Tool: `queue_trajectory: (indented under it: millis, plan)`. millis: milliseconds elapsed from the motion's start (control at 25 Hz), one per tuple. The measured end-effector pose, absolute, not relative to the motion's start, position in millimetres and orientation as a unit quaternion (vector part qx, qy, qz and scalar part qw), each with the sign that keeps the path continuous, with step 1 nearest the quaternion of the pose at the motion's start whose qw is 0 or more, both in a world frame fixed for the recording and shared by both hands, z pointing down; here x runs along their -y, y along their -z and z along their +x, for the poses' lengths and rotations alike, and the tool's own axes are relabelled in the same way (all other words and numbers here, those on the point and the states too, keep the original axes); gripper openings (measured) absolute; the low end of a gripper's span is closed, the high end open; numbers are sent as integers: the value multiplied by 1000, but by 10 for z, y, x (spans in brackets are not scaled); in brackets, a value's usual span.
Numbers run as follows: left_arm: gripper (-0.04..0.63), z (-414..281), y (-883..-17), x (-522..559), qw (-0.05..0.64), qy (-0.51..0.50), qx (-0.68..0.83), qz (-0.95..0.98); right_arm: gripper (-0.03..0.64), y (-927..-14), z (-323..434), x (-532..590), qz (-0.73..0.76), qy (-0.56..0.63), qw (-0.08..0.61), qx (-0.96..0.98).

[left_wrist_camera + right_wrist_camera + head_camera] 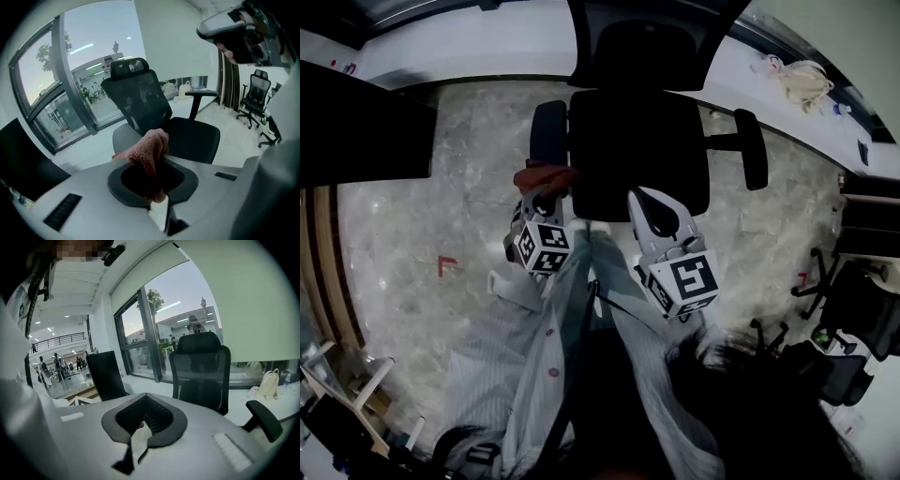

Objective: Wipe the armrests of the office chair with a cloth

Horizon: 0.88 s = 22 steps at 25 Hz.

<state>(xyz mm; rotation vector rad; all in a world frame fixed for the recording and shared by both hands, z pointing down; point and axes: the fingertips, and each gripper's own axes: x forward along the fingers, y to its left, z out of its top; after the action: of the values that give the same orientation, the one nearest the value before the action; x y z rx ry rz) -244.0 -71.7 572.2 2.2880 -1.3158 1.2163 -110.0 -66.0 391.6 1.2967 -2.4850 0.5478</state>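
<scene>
Pink cloth clenched between left gripper jaws (right gripper jaws closed, empty).

One near chair with two armrests, two far chairs, one cloth, one bag, two grippers: left gripper, right gripper.

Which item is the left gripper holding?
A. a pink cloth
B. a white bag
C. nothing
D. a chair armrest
A: in the left gripper view the pink cloth sits bunched and clamped between the jaws of the left gripper, in front of the office chair.
</scene>
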Motion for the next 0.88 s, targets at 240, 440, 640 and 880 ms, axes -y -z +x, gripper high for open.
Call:
queue_trajectory:
  millis: [240, 440, 640, 880]
  plan:
    - [34, -2424, -5847, 1124, 75, -444, 437, 779, -2, -4104, -1083, 745, 443, -205, 155, 859]
    - [34, -2501, -5979, 1846, 53, -460, 440, 769, -2, -4248, -996, 816, 446, -216, 165, 852]
    - [34, -2505, -6096, 2539, 81, -460, 445, 764, -2, -4335, -811, 960, 469, -231, 178, 834]
    - [34, -2448, -6073, 2681, 101, -473, 441, 756, -2, -4321, -678, 1029, 466, -230, 180, 835]
